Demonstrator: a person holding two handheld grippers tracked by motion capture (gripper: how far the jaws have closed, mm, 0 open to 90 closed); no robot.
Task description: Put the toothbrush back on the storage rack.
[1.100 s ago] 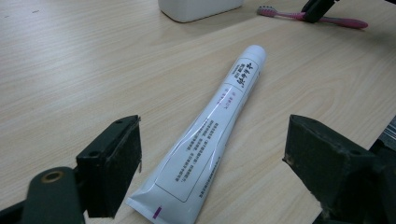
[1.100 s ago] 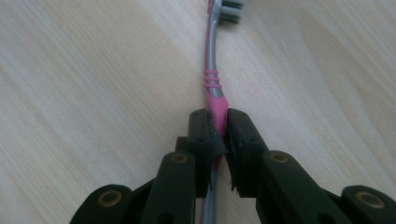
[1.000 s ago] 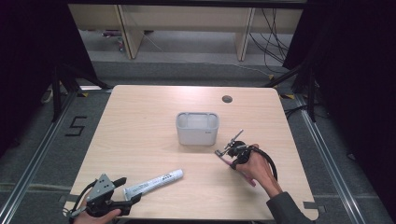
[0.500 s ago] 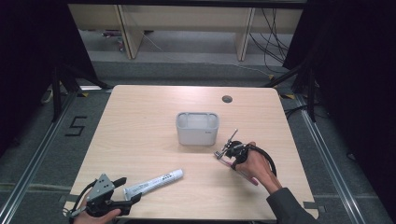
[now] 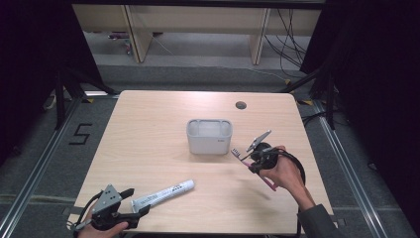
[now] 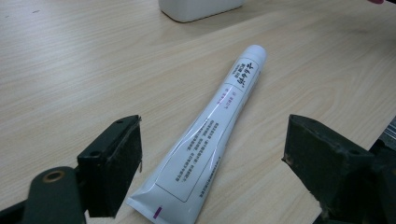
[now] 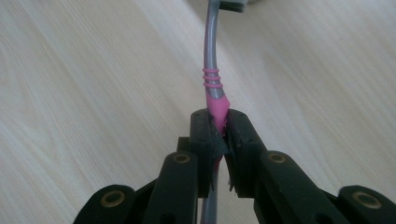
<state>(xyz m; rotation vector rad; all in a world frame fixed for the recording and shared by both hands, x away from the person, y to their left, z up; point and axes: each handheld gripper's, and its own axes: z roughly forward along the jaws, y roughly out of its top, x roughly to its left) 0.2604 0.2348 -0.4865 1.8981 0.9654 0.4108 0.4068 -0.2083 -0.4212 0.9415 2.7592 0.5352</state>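
Note:
A pink and grey toothbrush [image 5: 238,153] is pinched by its pink handle in my right gripper [image 5: 255,162], right of a white tub [image 5: 209,144]. In the right gripper view the jaws are shut on the toothbrush [image 7: 212,79] at my right gripper [image 7: 218,119], with its grey neck pointing away over the wood. A white toothpaste tube [image 5: 166,193] lies flat near the front left. My left gripper [image 5: 137,201] stands open at the tube's flat end. In the left gripper view the toothpaste tube [image 6: 224,102] lies between the wide jaws of my left gripper [image 6: 212,154], touching neither.
The wooden table [image 5: 148,129] has a round cable hole [image 5: 241,105] at the back right. The white tub [image 6: 201,9] stands beyond the tube's cap. Metal rails and dark floor run along both sides of the table.
My right gripper has risen off the table with the toothbrush in its grip. The left gripper and the toothpaste tube have stayed where they were.

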